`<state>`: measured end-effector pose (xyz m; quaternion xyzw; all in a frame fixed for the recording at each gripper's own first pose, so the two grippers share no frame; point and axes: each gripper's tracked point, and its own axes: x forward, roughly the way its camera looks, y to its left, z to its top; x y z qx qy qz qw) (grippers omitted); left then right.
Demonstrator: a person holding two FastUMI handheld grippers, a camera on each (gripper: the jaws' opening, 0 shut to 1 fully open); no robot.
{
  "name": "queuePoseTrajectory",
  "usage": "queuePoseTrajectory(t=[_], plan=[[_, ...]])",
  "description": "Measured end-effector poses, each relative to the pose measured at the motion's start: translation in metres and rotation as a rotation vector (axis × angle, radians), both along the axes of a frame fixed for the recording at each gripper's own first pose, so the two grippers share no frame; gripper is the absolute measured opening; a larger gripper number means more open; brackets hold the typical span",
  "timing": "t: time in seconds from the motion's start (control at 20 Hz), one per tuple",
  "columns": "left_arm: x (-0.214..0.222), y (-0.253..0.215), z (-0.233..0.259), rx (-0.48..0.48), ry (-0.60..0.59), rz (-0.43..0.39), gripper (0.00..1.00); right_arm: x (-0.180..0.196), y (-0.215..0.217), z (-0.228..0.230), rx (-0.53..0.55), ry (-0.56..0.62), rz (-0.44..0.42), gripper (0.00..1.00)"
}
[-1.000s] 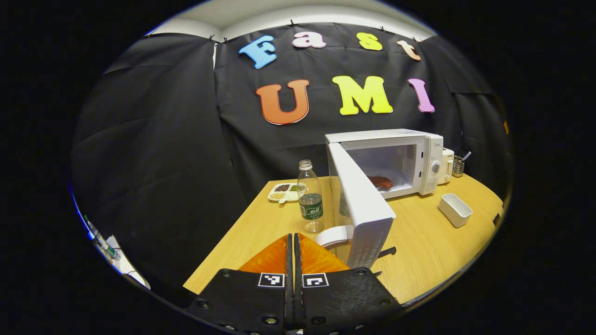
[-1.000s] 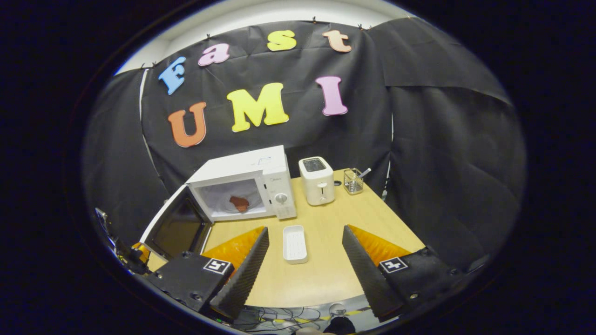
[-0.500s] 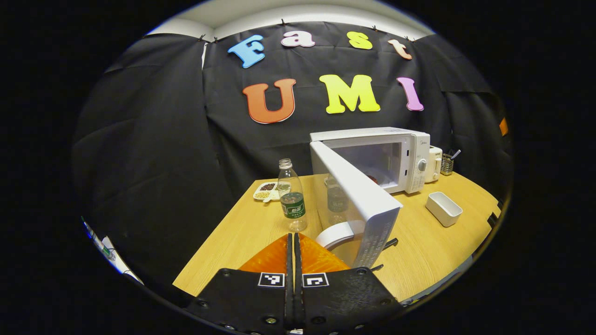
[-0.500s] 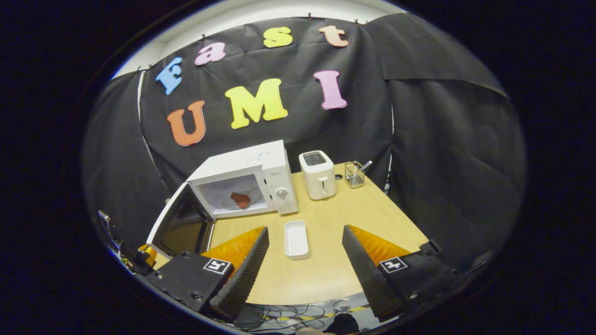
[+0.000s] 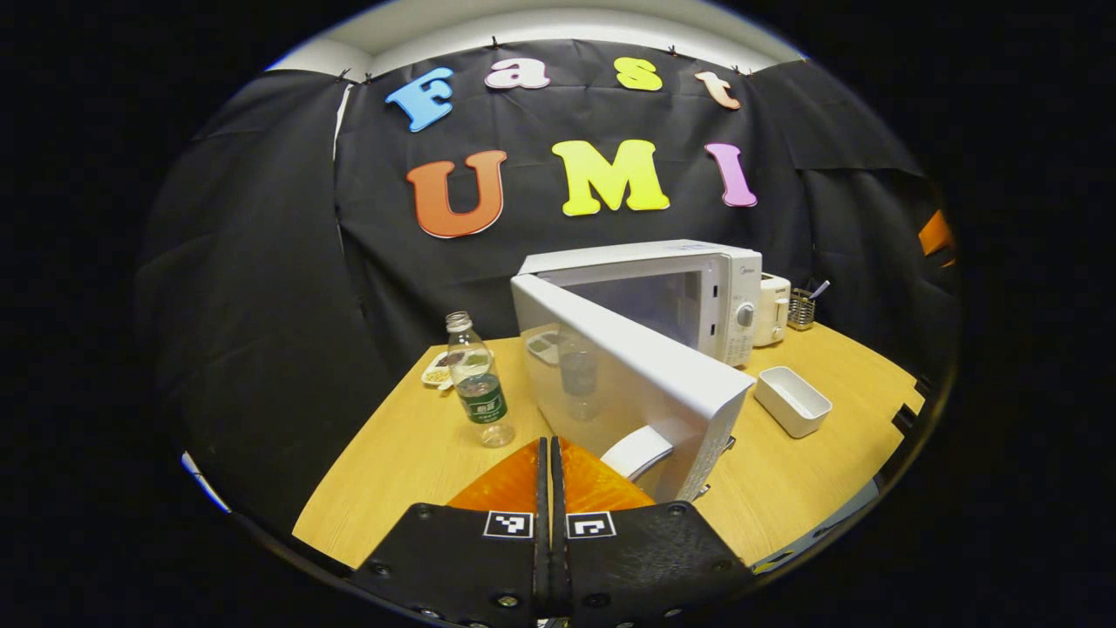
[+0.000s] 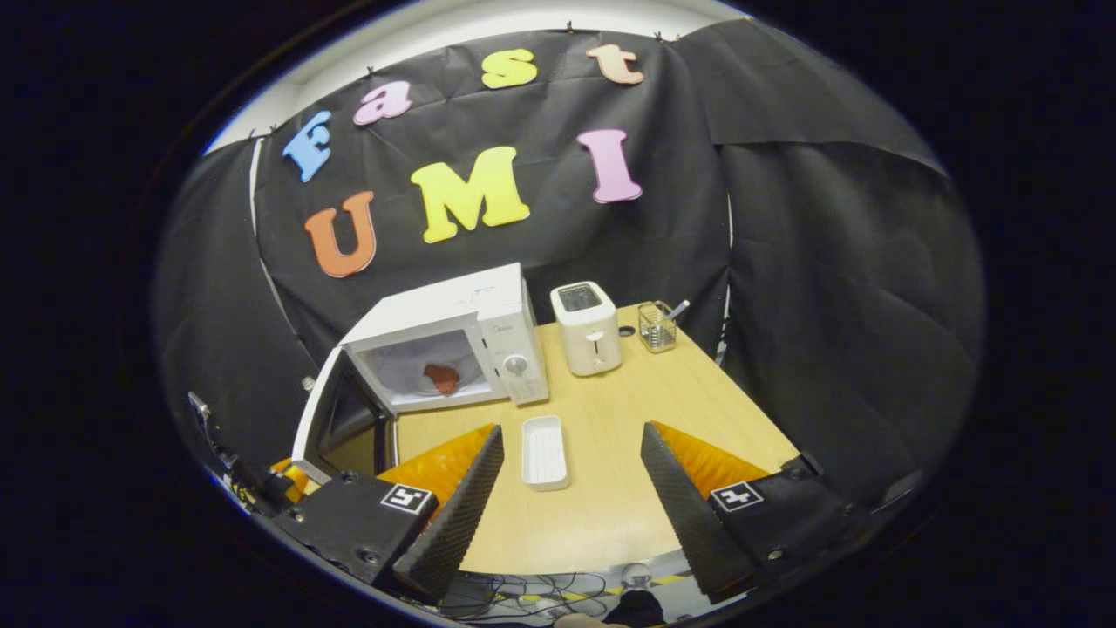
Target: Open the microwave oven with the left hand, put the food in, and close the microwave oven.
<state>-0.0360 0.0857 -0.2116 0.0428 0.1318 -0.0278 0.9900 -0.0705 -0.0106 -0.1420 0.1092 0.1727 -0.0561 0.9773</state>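
The white microwave [image 5: 649, 283] stands at the back of the wooden table with its door [image 5: 628, 384] swung partway out. My left gripper [image 5: 550, 441] is shut with nothing between its fingers, its tips just short of the door's outer face beside the white handle [image 5: 639, 451]. In the right gripper view a reddish piece of food [image 6: 441, 378] lies inside the microwave [image 6: 453, 340], and the door [image 6: 336, 423] stands ajar at the left. My right gripper [image 6: 572, 429] hangs open above the table's front, empty.
A clear water bottle [image 5: 478, 384] and a snack dish [image 5: 436, 373] stand left of the door. An empty white tray [image 6: 544, 452] lies in front of the microwave. A toaster [image 6: 589, 340] and a wire utensil holder [image 6: 656, 327] stand at the back right.
The microwave door has swung further toward the oven, with my shut left gripper following at its outer face. The right gripper has stayed open and hardly moved.
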Motion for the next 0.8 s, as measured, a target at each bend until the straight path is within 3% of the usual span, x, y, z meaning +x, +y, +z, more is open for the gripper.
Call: queuePoseTrajectory(t=[0.5,0.8], plan=[[0.049,-0.098,0.01,0.018,-0.019,-0.149,0.0,0.029,-0.043,-0.002,-0.012,0.032,-0.01,1.0],[0.089,-0.147,0.017,0.009,-0.029,-0.188,0.0,0.057,-0.074,0.01,-0.023,0.047,-0.013,1.0]])
